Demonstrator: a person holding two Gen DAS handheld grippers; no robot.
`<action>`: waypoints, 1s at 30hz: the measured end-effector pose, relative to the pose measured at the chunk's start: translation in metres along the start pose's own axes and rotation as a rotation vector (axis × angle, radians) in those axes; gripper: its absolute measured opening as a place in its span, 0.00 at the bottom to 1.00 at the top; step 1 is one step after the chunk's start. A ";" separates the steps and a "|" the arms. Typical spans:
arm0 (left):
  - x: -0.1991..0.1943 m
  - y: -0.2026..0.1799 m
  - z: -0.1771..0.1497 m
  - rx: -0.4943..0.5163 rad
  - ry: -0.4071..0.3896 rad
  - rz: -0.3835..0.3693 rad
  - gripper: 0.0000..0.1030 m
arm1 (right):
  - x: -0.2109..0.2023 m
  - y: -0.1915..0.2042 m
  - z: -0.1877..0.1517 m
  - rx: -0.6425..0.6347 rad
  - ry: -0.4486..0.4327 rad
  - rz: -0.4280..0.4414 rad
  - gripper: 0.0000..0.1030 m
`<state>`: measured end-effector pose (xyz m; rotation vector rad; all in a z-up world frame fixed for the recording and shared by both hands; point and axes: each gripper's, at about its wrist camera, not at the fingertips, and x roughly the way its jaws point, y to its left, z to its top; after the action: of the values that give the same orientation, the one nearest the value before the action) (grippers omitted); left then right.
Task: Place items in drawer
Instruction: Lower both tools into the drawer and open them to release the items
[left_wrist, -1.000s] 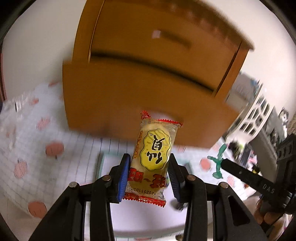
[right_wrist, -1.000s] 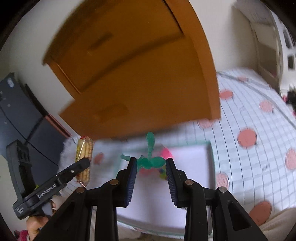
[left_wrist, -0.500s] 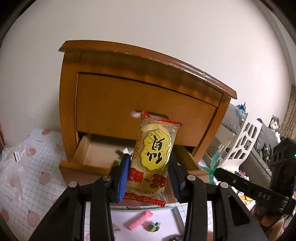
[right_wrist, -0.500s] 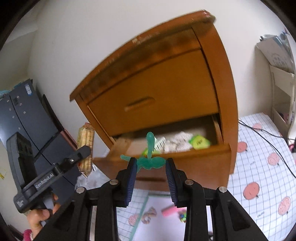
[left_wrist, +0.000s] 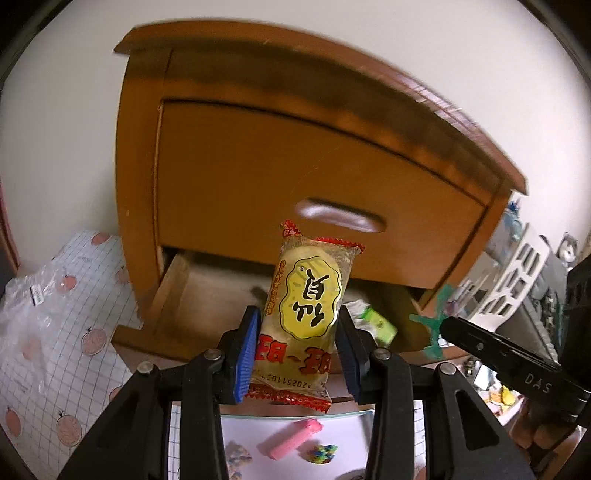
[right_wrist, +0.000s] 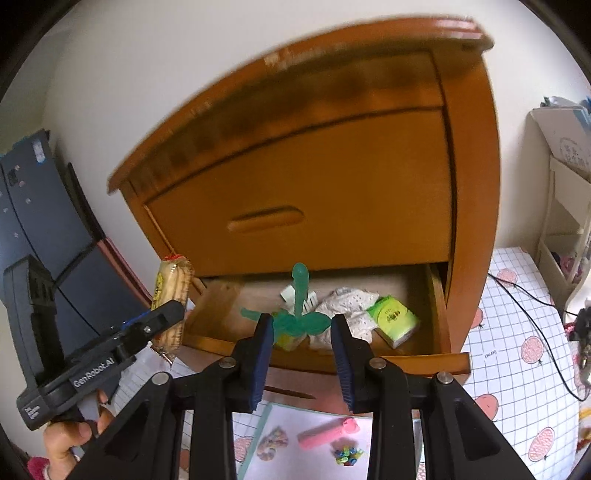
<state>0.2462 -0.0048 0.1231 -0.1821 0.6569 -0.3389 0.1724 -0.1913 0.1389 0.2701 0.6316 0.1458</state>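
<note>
My left gripper (left_wrist: 297, 345) is shut on a yellow snack packet (left_wrist: 306, 306) with red ends, held upright in front of the open lower drawer (left_wrist: 184, 295) of a wooden nightstand. My right gripper (right_wrist: 301, 347) is shut on a green plastic toy (right_wrist: 299, 317) with a stalk and leaf-like arms, just before the drawer's front edge (right_wrist: 325, 360). The right wrist view also shows the left gripper (right_wrist: 162, 325) with the snack packet (right_wrist: 171, 295) at the drawer's left corner. The drawer holds a green tissue pack (right_wrist: 393, 319), white crumpled cloth (right_wrist: 347, 306) and small items.
Below the drawer a white tray (right_wrist: 303, 458) carries a pink stick (right_wrist: 325, 432), a multicoloured small toy (right_wrist: 347, 452) and a pale twisted piece (right_wrist: 271, 443). A chequered mat with pink fruit (right_wrist: 524, 332) covers the floor. A white rack (right_wrist: 565, 221) stands right, a dark cabinet (right_wrist: 40, 206) left.
Both grippers have come closer to the open drawer, each still holding its item. The nightstand now looms larger, and the drawer's inside shows more.
</note>
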 end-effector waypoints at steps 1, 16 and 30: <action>0.003 0.002 0.000 -0.007 0.006 0.006 0.40 | 0.004 0.000 0.000 0.001 0.008 -0.006 0.33; 0.035 0.008 0.007 0.016 0.074 0.104 0.41 | 0.036 0.005 0.008 -0.025 0.071 -0.076 0.33; 0.039 0.016 0.002 -0.015 0.105 0.129 0.65 | 0.045 -0.002 0.007 -0.003 0.094 -0.121 0.49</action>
<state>0.2802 -0.0037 0.0978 -0.1356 0.7716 -0.2202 0.2128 -0.1846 0.1180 0.2222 0.7392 0.0433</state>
